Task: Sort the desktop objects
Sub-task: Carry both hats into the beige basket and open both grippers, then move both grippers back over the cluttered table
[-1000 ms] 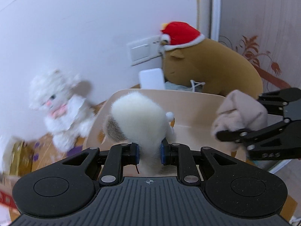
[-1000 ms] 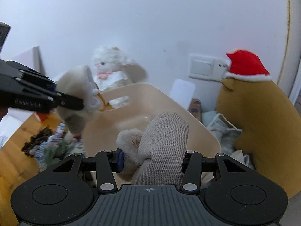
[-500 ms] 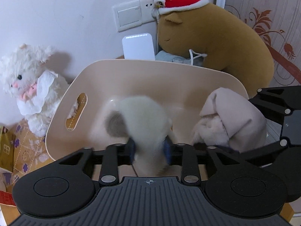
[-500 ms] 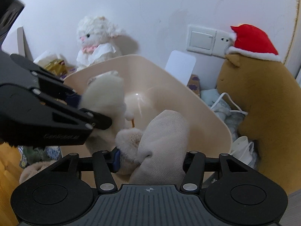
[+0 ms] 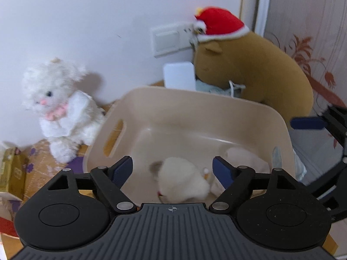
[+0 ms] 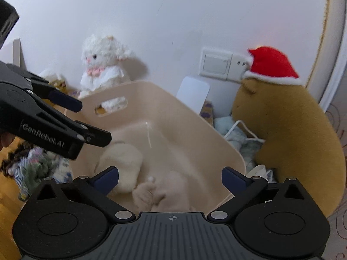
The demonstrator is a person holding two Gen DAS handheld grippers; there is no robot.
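Left wrist view: my left gripper (image 5: 172, 169) hangs over the beige bin (image 5: 216, 106), its fingers (image 5: 122, 170) spreading wide and opening, nothing pressed between them. Below the gap, a white plush (image 5: 183, 183) lies on the bin floor, clear of both pads, a bit blurred. Just right of it sits a cream plush (image 5: 245, 159), touching or nearly so; I can't tell which. The right gripper (image 5: 325, 143) pokes in from the right edge, over the bin's rim. Outside the bin, a lamb toy (image 5: 61, 108) stands by the wall on the left, and a brown plush (image 5: 258, 75) in a red hat leans at the back right.

Right wrist view: my right gripper (image 6: 170, 176) is over the same bin (image 6: 195, 117), fingers (image 6: 235, 178) opening to full spread, holding nothing. The cream plush (image 6: 160, 191) lies in the bin right under the gap, blurred. The white plush (image 6: 124, 165) rests beside it to the left. The left gripper (image 6: 86, 121) reaches in from the left, open, above the bin's near corner. A heap of cloth (image 6: 36, 164) lies on the table left of the bin.
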